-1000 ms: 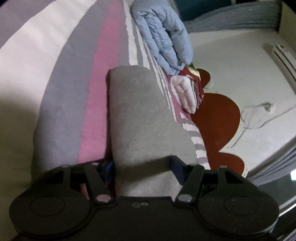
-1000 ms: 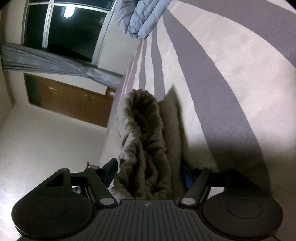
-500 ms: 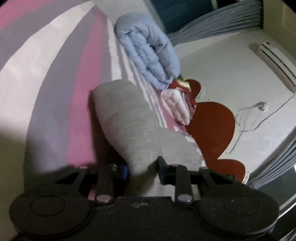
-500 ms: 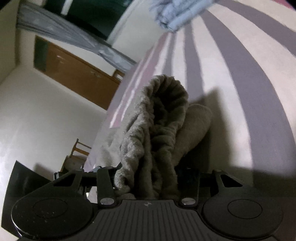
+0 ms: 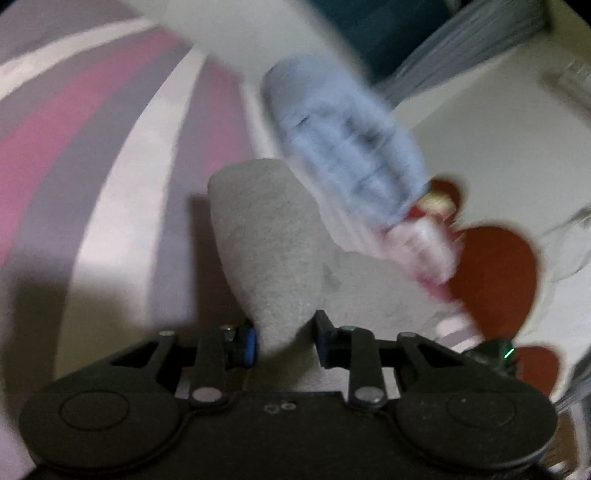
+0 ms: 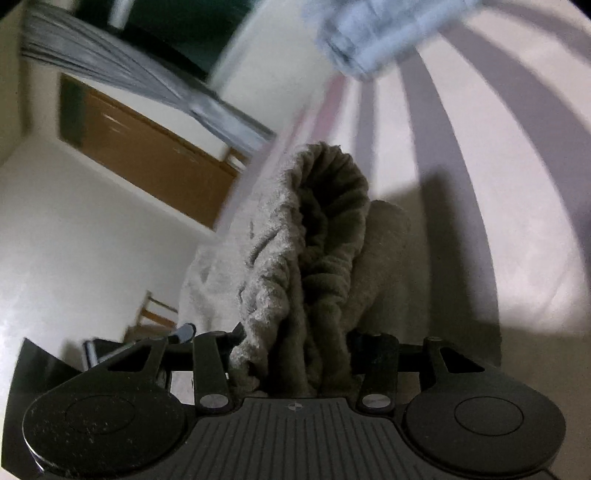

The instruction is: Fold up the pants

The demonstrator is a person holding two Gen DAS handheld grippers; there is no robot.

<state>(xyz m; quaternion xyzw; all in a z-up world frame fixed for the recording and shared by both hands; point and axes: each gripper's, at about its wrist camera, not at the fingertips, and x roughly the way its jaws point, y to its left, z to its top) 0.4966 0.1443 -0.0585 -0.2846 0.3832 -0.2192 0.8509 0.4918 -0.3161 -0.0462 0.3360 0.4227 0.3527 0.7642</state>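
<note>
The grey fleece pants [image 5: 269, 236] lie on a striped bedspread [image 5: 92, 155]. My left gripper [image 5: 284, 341] is shut on a smooth grey leg end, which rises between its fingers. My right gripper [image 6: 295, 354] is shut on the bunched, ribbed waistband end of the pants [image 6: 314, 251], lifted above the bedspread [image 6: 498, 184]. Both views are motion-blurred.
A rolled light-blue quilt [image 5: 343, 147] lies on the bed beyond the pants, with folded pink and red cloth [image 5: 424, 243] beside it; the quilt also shows in the right wrist view [image 6: 373, 33]. A brown door [image 6: 147, 155], curtains and a chair stand off the bed's edge.
Both grippers closed on the pants and lifted them off the bedspread; both cameras have swung, with the quilt now nearer the view centre.
</note>
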